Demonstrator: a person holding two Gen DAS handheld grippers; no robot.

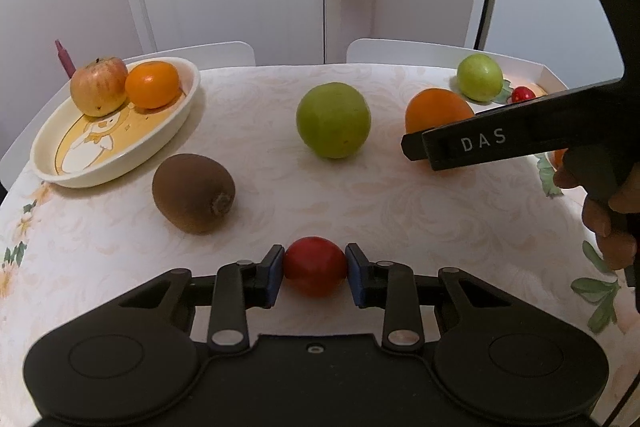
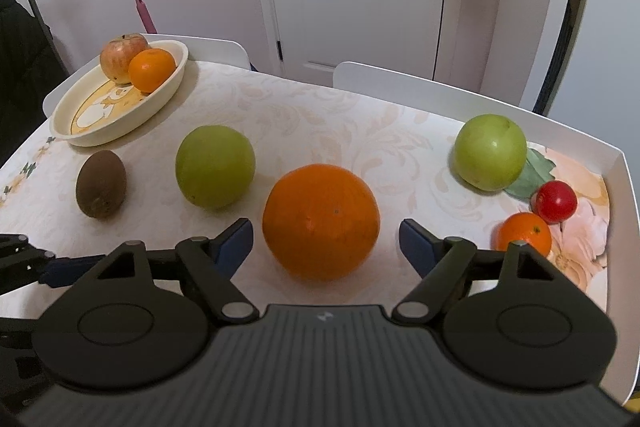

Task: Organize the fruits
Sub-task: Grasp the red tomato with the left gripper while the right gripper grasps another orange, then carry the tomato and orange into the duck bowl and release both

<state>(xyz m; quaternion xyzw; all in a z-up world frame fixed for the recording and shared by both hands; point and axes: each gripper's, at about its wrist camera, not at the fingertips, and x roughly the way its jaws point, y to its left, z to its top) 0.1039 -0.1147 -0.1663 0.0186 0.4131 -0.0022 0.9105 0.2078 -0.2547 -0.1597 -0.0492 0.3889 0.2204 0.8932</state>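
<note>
The left tool (image 1: 315, 269) pinches a small red fruit (image 1: 316, 265) between its blue pads (image 1: 275, 277), both pads pressing on its sides. The fruit sits low over the counter (image 1: 400, 211), near its front edge; whether it touches the cloth cannot be told.

The right tool (image 2: 326, 241) is spread, with a big orange (image 2: 321, 221) between its blue pads (image 2: 234, 241). A gap shows on each side of the orange, so the pads do not touch it. The orange rests on the counter.

Left of the orange lies a green apple (image 2: 215, 166), and further left a kiwi (image 2: 101, 183), both on the cloth and apart from each other.

At the far left stands an oval dish (image 2: 76, 137) with a cartoon print. It holds 2 fruits, a reddish apple (image 2: 118, 53) and a mandarin (image 2: 152, 69), touching each other at the far end.

On the right is a white tray (image 2: 616, 187). In it are 3 fruits: a second green apple (image 2: 490, 151), a second red fruit (image 2: 557, 201) just beside it, and a small mandarin (image 2: 524, 231), partly hidden behind the right tool's linkage.

In the left wrist view a hand (image 1: 608, 211) grips the right tool's handle at the right edge.
</note>
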